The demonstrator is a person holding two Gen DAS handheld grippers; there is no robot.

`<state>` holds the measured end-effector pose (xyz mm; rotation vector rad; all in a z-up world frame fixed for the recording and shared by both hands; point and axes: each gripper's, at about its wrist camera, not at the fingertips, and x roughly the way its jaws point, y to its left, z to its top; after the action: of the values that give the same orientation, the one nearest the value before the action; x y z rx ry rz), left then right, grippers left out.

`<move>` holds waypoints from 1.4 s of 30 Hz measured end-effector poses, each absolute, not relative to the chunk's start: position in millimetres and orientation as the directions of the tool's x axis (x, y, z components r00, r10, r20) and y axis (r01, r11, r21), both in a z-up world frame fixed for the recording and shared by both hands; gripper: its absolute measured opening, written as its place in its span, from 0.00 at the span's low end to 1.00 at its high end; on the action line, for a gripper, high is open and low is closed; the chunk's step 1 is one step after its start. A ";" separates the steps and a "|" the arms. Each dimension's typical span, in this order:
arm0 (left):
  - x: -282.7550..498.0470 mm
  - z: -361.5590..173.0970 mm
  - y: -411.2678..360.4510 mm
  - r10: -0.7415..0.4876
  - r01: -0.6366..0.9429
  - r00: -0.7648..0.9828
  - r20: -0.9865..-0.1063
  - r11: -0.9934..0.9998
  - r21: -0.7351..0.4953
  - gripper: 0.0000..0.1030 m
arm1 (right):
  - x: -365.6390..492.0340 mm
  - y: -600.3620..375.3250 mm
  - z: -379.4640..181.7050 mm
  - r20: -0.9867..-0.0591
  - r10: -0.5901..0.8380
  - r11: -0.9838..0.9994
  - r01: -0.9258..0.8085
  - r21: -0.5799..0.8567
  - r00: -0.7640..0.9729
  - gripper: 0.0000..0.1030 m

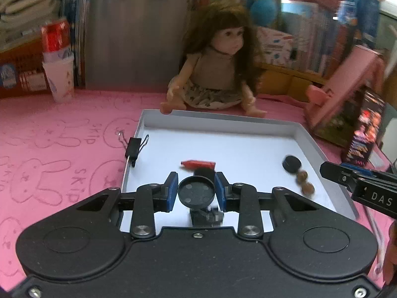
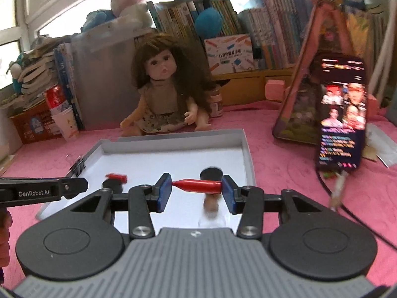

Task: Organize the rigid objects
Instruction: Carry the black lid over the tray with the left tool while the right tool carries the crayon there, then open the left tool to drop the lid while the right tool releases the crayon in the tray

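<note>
A shallow white box lid [image 1: 223, 120] [image 2: 245, 146] lies on the pink mat. My left gripper [image 1: 196, 191] is shut on a round black cap [image 1: 196, 192] over the lid's near edge. My right gripper [image 2: 196, 187] is shut on a red bullet-shaped piece [image 2: 197, 185], held crosswise above the lid. In the left wrist view another red piece [image 1: 198, 165], a black disc [image 1: 292, 164] and two brown nuts [image 1: 305, 182] lie in the lid. A black binder clip [image 1: 133, 149] [image 2: 79, 166] is clipped on the lid's left rim. The right wrist view shows the black disc [image 2: 211, 173] and a red piece [image 2: 116, 177].
A doll [image 1: 218, 69] [image 2: 163, 92] sits just behind the lid. A stack of paper cups [image 1: 59, 64] stands back left. A pink stand [image 2: 322, 74] holds a lit phone [image 2: 341, 114] at the right, with its cable [image 2: 332, 193] on the mat. Books line the back.
</note>
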<state>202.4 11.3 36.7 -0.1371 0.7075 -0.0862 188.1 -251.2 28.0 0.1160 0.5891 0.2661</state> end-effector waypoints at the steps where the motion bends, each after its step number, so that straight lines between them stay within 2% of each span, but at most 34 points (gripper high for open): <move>1: 212.7 37.1 11.4 -0.136 0.034 0.742 -0.657 0.985 -0.166 0.29 | 199.1 -250.1 28.3 -0.552 0.279 0.960 -0.214 0.180 0.786 0.48; 5: 250.5 36.2 6.5 -0.153 0.027 0.698 -0.700 0.982 -0.188 0.29 | 244.4 -245.5 28.0 -0.631 0.267 0.964 -0.203 0.173 0.729 0.48; 14: 300.6 23.6 -6.1 -0.098 -0.013 0.670 -0.736 0.989 -0.144 0.29 | 292.8 -244.9 16.7 -0.700 0.263 0.965 -0.164 0.206 0.664 0.48; 21: 313.6 11.9 -14.6 -0.048 -0.016 0.670 -0.740 0.997 -0.078 0.29 | 304.9 -237.2 8.0 -0.722 0.250 0.968 -0.173 0.181 0.645 0.48; 42: 315.7 2.9 -25.0 -0.009 0.002 0.681 -0.733 1.000 -0.010 0.31 | 315.7 -225.5 -1.6 -0.743 0.222 0.973 -0.190 0.130 0.631 0.52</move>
<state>315.7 -25.0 2.9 -0.0086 0.8222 -0.0059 315.7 -225.5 -1.6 0.0410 0.8560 0.2358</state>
